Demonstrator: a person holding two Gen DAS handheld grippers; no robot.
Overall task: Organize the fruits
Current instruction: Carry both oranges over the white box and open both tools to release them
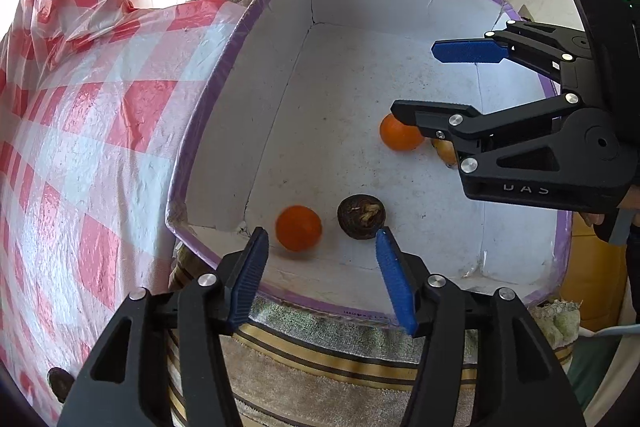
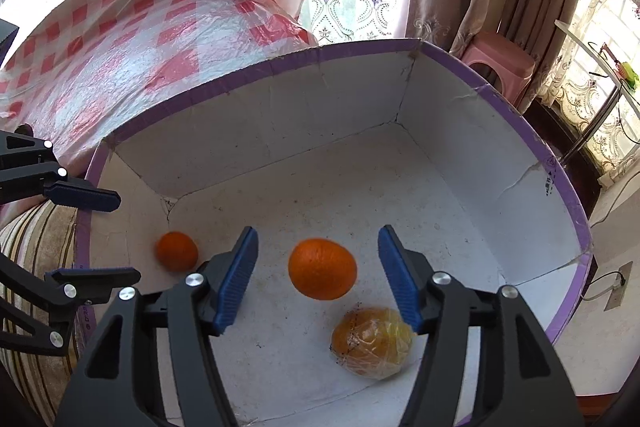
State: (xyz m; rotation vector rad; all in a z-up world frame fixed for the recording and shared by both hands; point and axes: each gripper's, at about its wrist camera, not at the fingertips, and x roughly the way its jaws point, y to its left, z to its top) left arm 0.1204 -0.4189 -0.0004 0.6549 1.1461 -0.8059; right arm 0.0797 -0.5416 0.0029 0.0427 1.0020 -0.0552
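Right gripper [image 2: 318, 277], jaws wide and empty, brackets an orange [image 2: 322, 268] above the box [image 2: 460, 163] floor; left gripper [image 1: 322, 267] likewise open. Risk: the round fruit may roll against the wrapped fruit [image 2: 372, 343].

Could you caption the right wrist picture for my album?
Open right gripper hovers over an orange inside a white box.

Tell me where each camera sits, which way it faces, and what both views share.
Left wrist: sits on the left gripper, looking down into the white box; its open blue fingers and the right gripper show.
Right wrist: sits on the right gripper, over the box; open fingers show, left gripper at the left edge.
Shared: box, large orange, small orange, checkered plastic.
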